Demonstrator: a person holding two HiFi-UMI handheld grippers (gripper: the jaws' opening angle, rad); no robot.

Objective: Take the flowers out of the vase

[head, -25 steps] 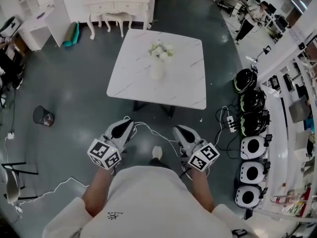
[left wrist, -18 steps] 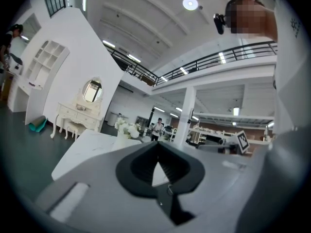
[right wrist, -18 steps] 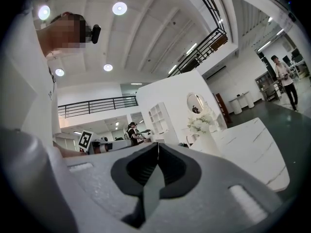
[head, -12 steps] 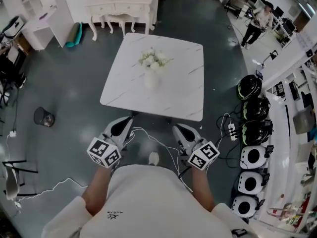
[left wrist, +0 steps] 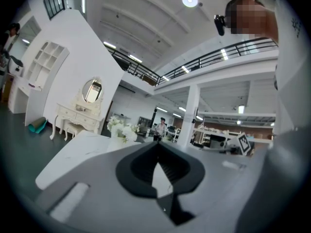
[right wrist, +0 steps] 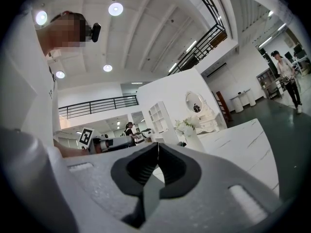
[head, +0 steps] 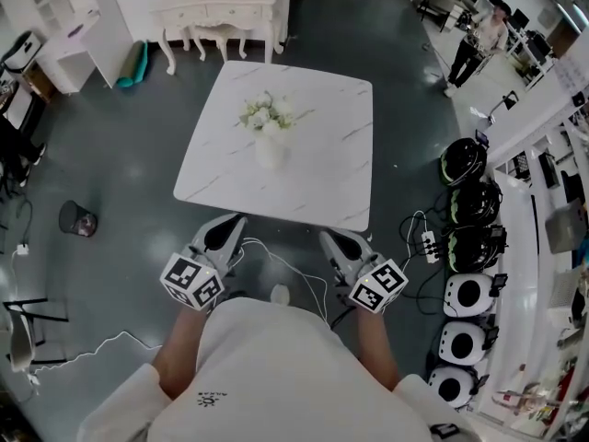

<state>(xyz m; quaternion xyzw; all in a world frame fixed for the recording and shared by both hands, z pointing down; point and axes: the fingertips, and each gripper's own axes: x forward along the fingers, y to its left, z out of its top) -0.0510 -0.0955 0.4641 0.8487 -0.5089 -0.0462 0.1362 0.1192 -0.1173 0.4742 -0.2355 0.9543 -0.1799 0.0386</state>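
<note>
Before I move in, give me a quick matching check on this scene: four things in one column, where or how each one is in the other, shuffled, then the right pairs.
Things
1. flowers
2. left gripper
3. waste bin
4. dressing table

Places and states
A. on the floor, left of the marble table
B. shut and empty
C. beyond the marble table's far edge
D. standing in the white vase on the marble table

Pairs: 1-D, 2-B, 3-A, 4-C
</note>
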